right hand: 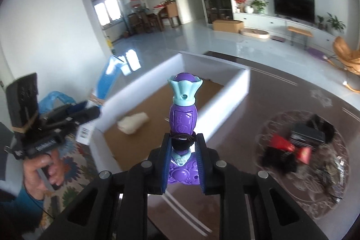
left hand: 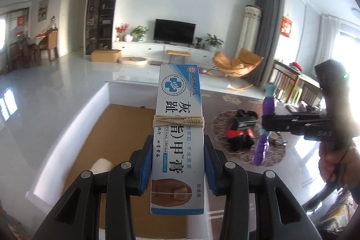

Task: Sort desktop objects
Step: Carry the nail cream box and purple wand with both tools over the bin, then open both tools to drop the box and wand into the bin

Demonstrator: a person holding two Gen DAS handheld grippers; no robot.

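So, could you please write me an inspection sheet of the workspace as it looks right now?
Surface: dark glossy table; a round patterned mat lies on it.
Job's things: nail cream box with a rubber band around it, in the left gripper; purple toy in the right gripper. White-walled tray with a brown floor, holding a pale object.
Clutter: black and red items piled on the mat, too blurred to name.
Grippers: both shut on their loads; each blue-padded pair of fingers presses its load's sides.
Cables: a thin dark cord by the right hand.
Surroundings: living room with television, plants, orange chair.
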